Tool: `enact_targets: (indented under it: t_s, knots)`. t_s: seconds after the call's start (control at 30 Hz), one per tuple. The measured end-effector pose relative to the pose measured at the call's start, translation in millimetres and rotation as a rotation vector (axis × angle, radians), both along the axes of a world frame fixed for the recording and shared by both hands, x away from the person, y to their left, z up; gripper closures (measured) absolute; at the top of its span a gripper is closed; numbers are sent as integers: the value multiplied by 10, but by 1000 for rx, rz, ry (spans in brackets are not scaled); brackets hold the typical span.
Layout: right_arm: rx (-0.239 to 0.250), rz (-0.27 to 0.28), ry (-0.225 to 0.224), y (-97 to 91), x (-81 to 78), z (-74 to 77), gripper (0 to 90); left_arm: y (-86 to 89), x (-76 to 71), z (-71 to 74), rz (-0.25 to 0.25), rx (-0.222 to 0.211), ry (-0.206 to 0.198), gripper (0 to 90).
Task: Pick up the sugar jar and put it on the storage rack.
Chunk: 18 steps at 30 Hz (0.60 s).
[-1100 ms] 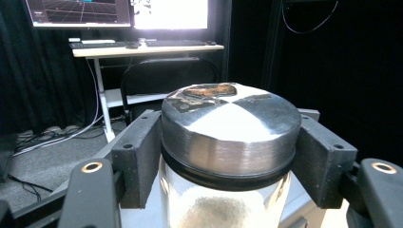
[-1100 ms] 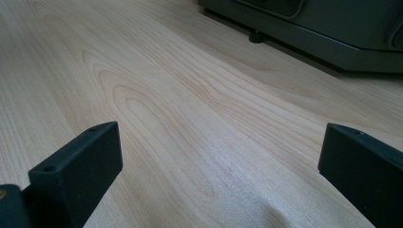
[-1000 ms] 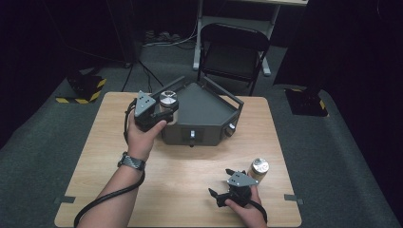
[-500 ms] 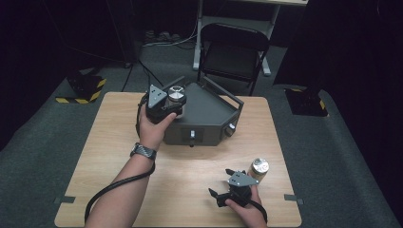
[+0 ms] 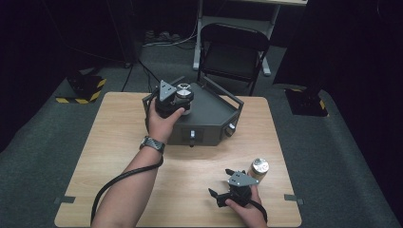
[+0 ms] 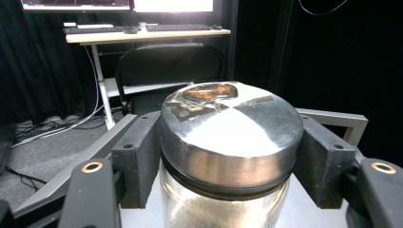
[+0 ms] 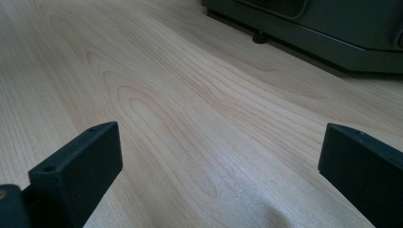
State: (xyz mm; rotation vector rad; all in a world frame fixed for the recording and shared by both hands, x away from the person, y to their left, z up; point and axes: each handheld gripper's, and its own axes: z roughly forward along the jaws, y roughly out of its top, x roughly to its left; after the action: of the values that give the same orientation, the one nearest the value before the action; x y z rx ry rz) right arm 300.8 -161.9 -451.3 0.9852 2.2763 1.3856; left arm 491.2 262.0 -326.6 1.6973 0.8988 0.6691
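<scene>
A glass jar [image 6: 223, 204] with a brushed metal lid [image 6: 232, 128] sits between the black pads of my left gripper [image 6: 232, 159], which is shut on it just under the lid. From above, the left gripper [image 5: 177, 99] holds that jar [image 5: 183, 92] over the left part of a dark grey angular box [image 5: 211, 118]; I cannot tell whether the jar rests on the box. My right gripper [image 5: 219, 184] lies low over the table near the front edge, open, with bare wood between its jaws [image 7: 218, 166]. A second metal-lidded jar [image 5: 259, 167] stands just right of it.
The wooden table [image 5: 109, 142] has free room left of and in front of the box. The box has a handle bar [image 5: 228, 97] at the back and knobs [image 5: 192, 135] on its front face. A folding chair [image 5: 233, 52] stands behind the table.
My left hand has carried the jar to the right, from the box's left corner to over its top. The right hand and the second jar have stayed put.
</scene>
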Motion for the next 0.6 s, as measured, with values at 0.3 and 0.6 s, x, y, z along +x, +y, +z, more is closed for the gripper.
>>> enact_targets:
  t_s: [0.3,0.6]
  knots:
    - [3,5,1,-8,8,-1,7,-66,84,-59,10,18,22,325]
    - [3,12,1,-12,15,-2,7,-71,104,-120,12,19,38,327]
